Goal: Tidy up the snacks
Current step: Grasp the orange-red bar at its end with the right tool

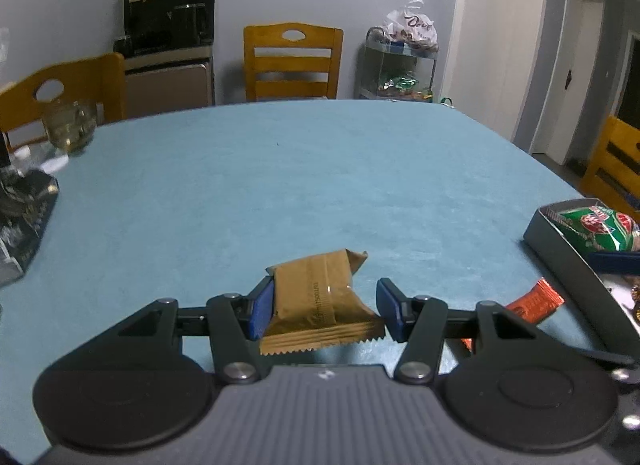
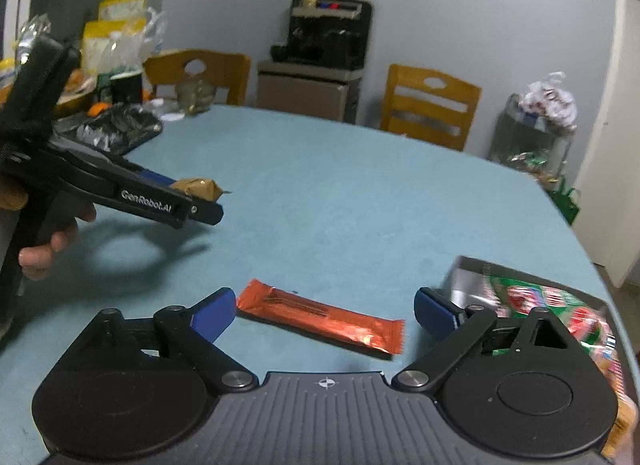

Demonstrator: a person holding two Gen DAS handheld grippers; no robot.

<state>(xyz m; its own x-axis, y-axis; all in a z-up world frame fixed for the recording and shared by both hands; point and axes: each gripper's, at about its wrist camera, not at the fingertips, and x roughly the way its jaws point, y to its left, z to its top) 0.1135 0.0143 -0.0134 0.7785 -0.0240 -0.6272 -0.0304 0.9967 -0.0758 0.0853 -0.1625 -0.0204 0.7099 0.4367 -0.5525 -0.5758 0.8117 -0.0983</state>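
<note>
The left gripper (image 1: 325, 311) has a brown snack packet (image 1: 324, 305) between its blue fingers (image 1: 262, 311). One finger touches the packet. The other blue finger sits just beside it, so I cannot tell if the grip is tight or loose. In the right wrist view the left gripper (image 2: 200, 201) is up above the surface with the brown snack packet (image 2: 198, 188) in it, and its dark shadow lies on the blue cloth below.

The right gripper (image 2: 324, 311) is wide open and holds nothing. An orange snack bar (image 2: 320, 319) lies flat on the surface (image 2: 340, 205) between its two blue fingers (image 2: 214, 313). The fingers do not touch the bar. In the left wrist view the orange snack bar (image 1: 534, 303) peeks out just right of the left gripper.

Right of the orange snack bar is a dark tray (image 2: 468, 281). A green and red snack bag (image 2: 548, 301) lies inside it. The left wrist view shows the dark tray (image 1: 560, 249) and the green and red snack bag (image 1: 596, 229) too, at the right edge of the surface (image 1: 300, 185).

Far left of the orange snack bar, a shiny black bag (image 2: 112, 129) lies on the surface. A glass bowl (image 1: 70, 129) sits past it at the far left edge.

Behind the surface stand wooden chairs (image 1: 294, 61). A black machine (image 1: 168, 21) on a cabinet stands by the wall.
</note>
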